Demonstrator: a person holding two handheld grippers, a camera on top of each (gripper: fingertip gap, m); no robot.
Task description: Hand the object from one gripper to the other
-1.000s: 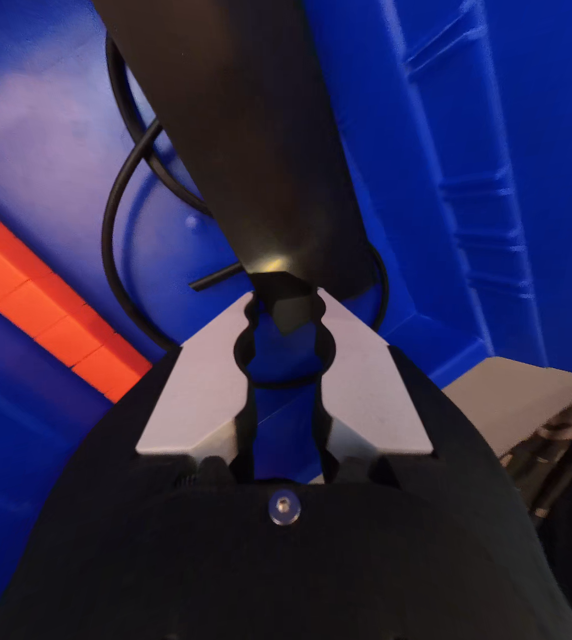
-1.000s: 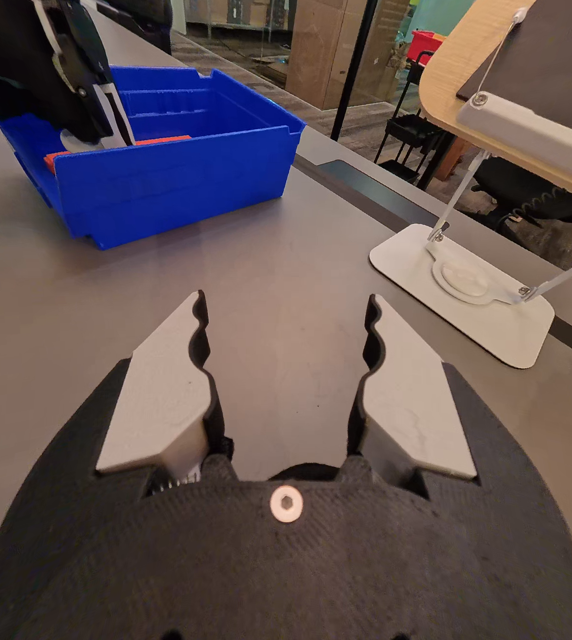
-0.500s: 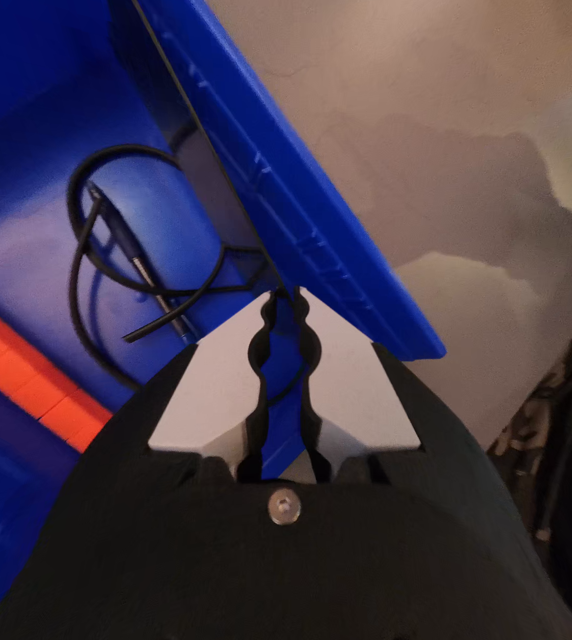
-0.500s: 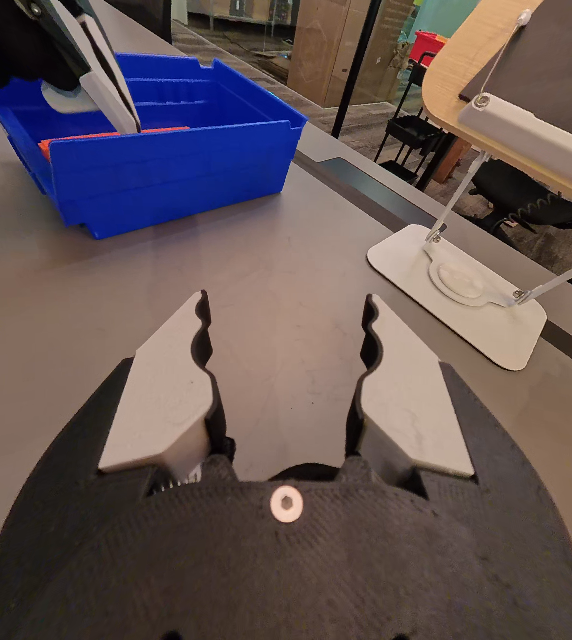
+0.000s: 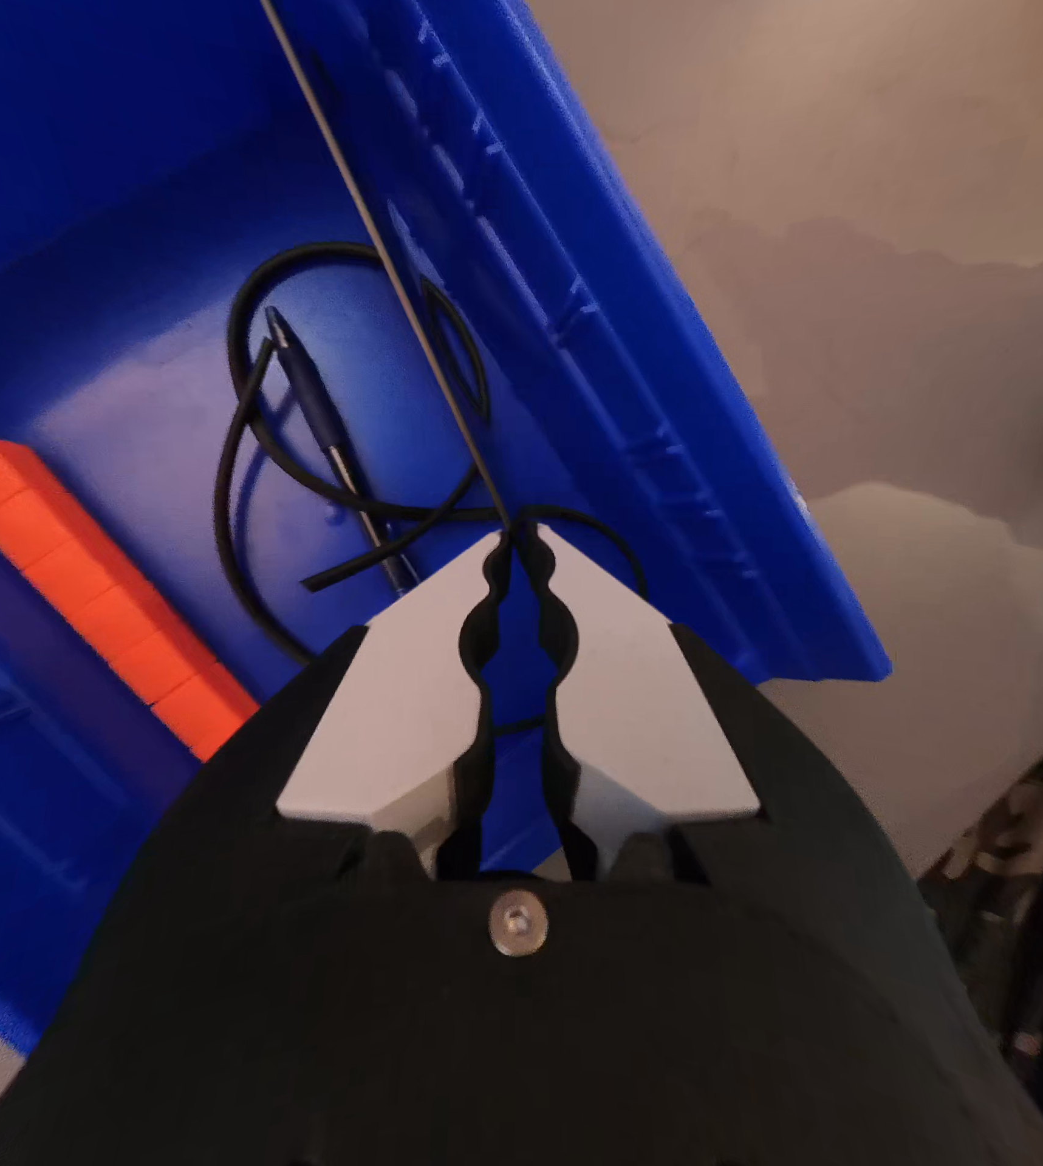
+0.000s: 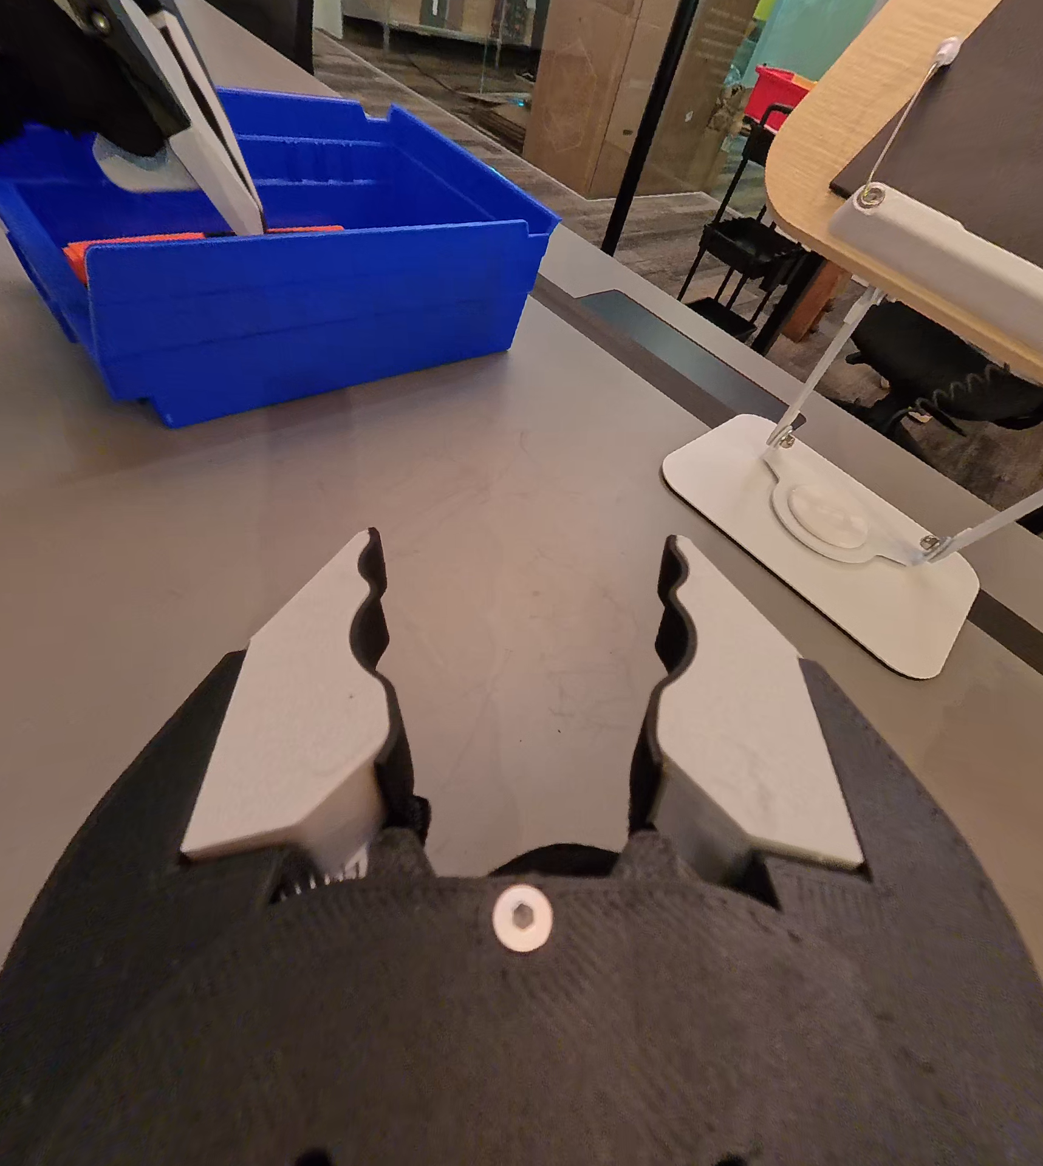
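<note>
Sheet [image 5: 380, 252], thin and dark, seen edge-on, stands pinched at its lower corner between the nearly closed tips of the left gripper [image 5: 515, 536], over the blue bin [image 5: 664, 410]. It looks light, flat and fairly stiff, probably slick, so the receiving grip likely belongs on a free edge well away from the pinched corner. Below it in the bin lie a black cord [image 5: 234, 505], a pen [image 5: 317, 404] and an orange bar [image 5: 83, 568]. Well apart over the grey table [image 6: 506, 505], the right gripper [image 6: 522, 542] waits with jaws wide and empty.

Office: desks [image 6: 506, 505], chair [image 6: 948, 385], cartons [image 6: 594, 94]
</note>
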